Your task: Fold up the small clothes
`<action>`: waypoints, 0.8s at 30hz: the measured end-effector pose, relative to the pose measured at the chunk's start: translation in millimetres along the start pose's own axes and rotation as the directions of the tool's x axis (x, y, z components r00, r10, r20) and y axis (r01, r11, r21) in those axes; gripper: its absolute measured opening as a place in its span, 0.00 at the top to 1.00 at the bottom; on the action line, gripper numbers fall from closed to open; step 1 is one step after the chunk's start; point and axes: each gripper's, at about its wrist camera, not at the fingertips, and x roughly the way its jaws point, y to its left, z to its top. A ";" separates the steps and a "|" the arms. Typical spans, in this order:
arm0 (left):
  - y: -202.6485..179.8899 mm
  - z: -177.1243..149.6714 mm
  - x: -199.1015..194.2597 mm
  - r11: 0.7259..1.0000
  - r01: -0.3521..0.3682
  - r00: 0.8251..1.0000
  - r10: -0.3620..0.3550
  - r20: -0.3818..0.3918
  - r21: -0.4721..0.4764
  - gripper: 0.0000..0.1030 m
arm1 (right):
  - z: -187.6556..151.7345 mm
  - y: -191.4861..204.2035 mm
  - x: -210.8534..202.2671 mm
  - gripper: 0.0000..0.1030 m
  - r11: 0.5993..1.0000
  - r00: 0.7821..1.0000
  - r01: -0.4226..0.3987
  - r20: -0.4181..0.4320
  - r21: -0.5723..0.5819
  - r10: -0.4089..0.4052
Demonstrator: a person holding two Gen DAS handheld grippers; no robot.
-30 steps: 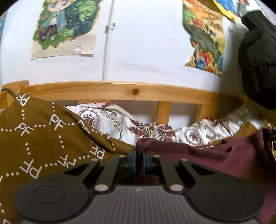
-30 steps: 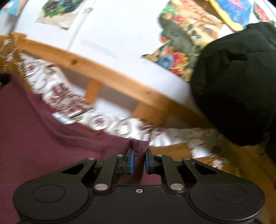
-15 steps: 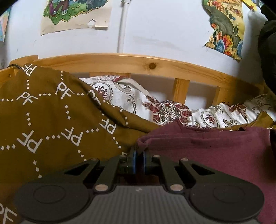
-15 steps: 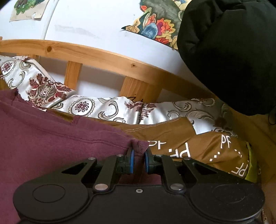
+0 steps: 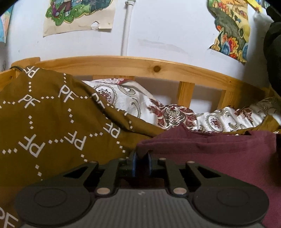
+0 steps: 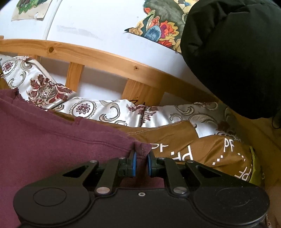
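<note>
— Bedding under it all? And the grips?
— Right gripper (image 6: pixel 140 162) pinches the maroon garment's (image 6: pixel 52 140) corner; left gripper (image 5: pixel 141 162) jaws, just easing apart, still flank its other corner.
— Room?
— Brown sheet (image 5: pixel 52 126) either side, headboard (image 5: pixel 123 65) beyond.

one maroon garment (image 5: pixel 210 154), one brown lettered cover (image 5: pixel 52 126), two wall pictures (image 5: pixel 79 14) and two grippers (image 5: pixel 141 163).

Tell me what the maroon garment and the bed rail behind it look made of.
Maroon garment: soft matte knit, likely cotton jersey or fleece; stitched hem line, fuzzy surface, limp folds. Bed rail: solid light wood, probably pine, with a clear glossy finish; knots and grain show.
</note>
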 end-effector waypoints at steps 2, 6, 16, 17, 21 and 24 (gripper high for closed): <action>-1.0 -0.4 0.1 1.000 -0.013 1.000 0.013 -0.003 0.012 0.81 | 0.5 0.3 -0.8 0.87 1.000 1.000 0.000 0.001 -0.003 0.000; -0.6 0.6 -1.3 1.000 -0.026 1.000 0.026 0.000 0.004 0.47 | 0.2 -1.7 -1.9 0.86 1.000 1.000 -0.015 -0.007 0.008 0.015; -0.7 13.1 -19.8 0.999 -0.039 0.998 0.040 0.045 -0.030 0.01 | -1.5 -16.2 -18.3 0.29 0.998 0.999 -0.009 -0.031 0.060 0.011; -1.5 15.0 -22.8 0.999 -0.044 0.998 0.046 0.051 -0.031 0.01 | -2.3 -18.2 -22.4 0.25 0.998 0.999 -0.008 -0.030 0.068 0.010; -3.3 21.9 -41.6 0.997 -0.066 0.993 0.070 0.098 -0.043 0.01 | -5.9 -26.5 -40.4 0.03 0.992 0.999 -0.028 -0.020 0.122 0.031; -2.9 25.5 -60.8 0.996 -0.067 0.992 0.072 0.099 -0.051 0.01 | -6.6 -27.1 -53.2 0.03 0.988 0.998 -0.058 -0.010 0.147 0.060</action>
